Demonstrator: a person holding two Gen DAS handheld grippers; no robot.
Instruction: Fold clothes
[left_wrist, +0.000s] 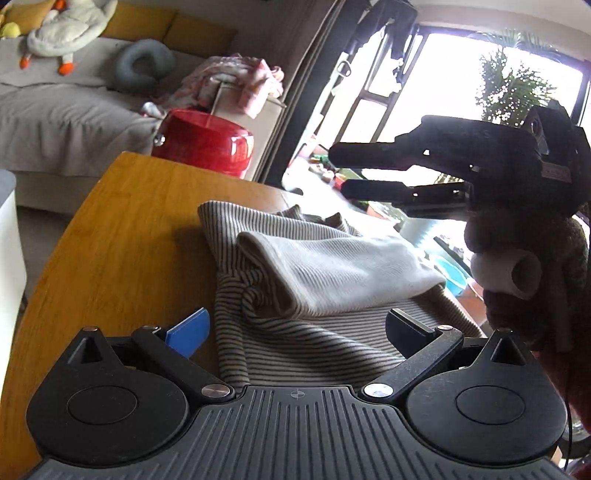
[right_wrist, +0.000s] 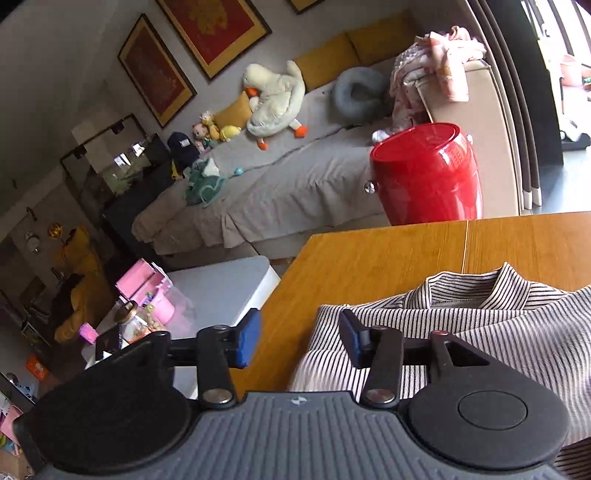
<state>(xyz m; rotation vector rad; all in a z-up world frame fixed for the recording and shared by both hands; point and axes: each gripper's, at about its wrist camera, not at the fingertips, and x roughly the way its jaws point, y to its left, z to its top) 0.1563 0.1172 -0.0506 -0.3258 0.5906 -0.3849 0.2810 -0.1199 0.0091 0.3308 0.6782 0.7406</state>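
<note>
A striped shirt (left_wrist: 314, 350) lies on the wooden table (left_wrist: 110, 258), with a sleeve or flap folded over it so that its pale inner side (left_wrist: 332, 273) shows. My left gripper (left_wrist: 297, 332) hovers open over the shirt's near part, with nothing between its fingers. My right gripper (left_wrist: 338, 171) hangs in the air above and beyond the shirt at the right, its fingers apart and empty. In the right wrist view the right gripper (right_wrist: 299, 339) is open above the shirt's (right_wrist: 498, 332) left edge, near the collar (right_wrist: 480, 291). The table (right_wrist: 369, 258) edge lies below it.
A red bin (left_wrist: 207, 140) (right_wrist: 424, 173) stands beyond the table's far edge, beside a grey sofa (right_wrist: 295, 184) with soft toys. A white side table (right_wrist: 221, 288) with pink things sits left of the table. A person's hand (left_wrist: 491, 236) holds the right gripper.
</note>
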